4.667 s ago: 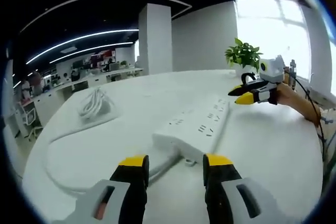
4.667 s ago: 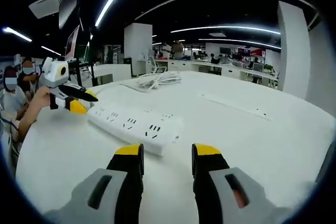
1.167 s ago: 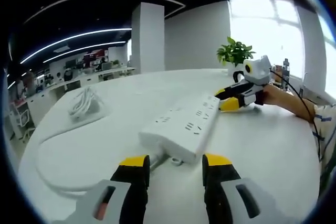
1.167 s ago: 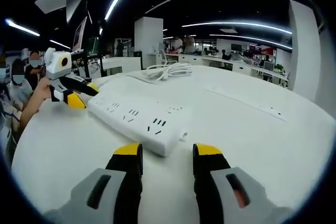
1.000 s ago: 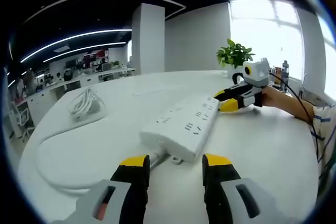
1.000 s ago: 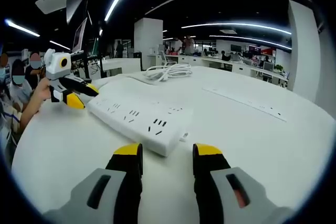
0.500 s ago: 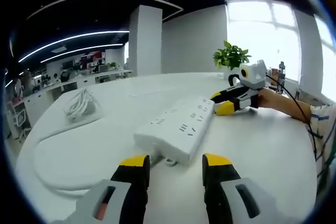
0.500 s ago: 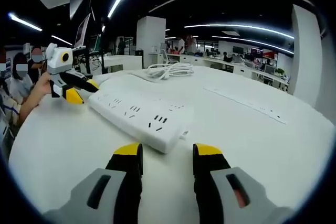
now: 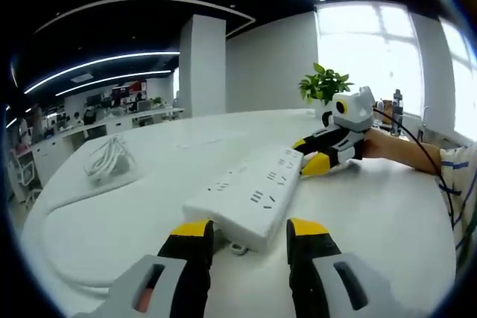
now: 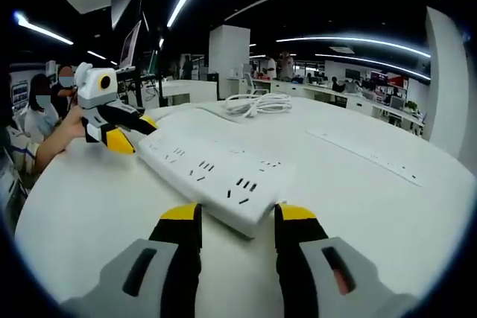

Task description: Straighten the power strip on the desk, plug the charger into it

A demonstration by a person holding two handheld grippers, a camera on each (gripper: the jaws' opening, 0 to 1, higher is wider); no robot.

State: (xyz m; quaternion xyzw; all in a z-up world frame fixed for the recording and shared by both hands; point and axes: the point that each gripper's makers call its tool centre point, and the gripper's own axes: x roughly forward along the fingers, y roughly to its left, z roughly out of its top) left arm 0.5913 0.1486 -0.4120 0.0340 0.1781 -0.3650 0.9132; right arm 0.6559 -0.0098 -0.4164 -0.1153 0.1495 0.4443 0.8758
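A white power strip (image 9: 246, 193) lies flat on the round white desk (image 9: 387, 221). My left gripper (image 9: 250, 230) is open, its yellow tips either side of the strip's near end, where the cord leaves. My right gripper (image 9: 307, 154) straddles the far end. In the right gripper view the strip (image 10: 216, 170) runs away from my open right gripper (image 10: 237, 217) toward the left gripper (image 10: 136, 133). The charger with its coiled white cable (image 9: 104, 158) lies apart from the strip, seen also as a charger bundle (image 10: 257, 102) at the back.
The strip's white cord (image 9: 56, 255) loops wide across the desk on the left. A potted plant (image 9: 324, 87) stands near the far edge. A hand and sleeve (image 9: 417, 156) hold the right gripper. A flush panel (image 10: 373, 158) sits in the desk; people (image 10: 45, 109) sit beyond.
Both cameras have drawn closer to the strip, so each gripper's tips now flank an end of it. The strip has turned slightly on the desk. The jaws stay apart.
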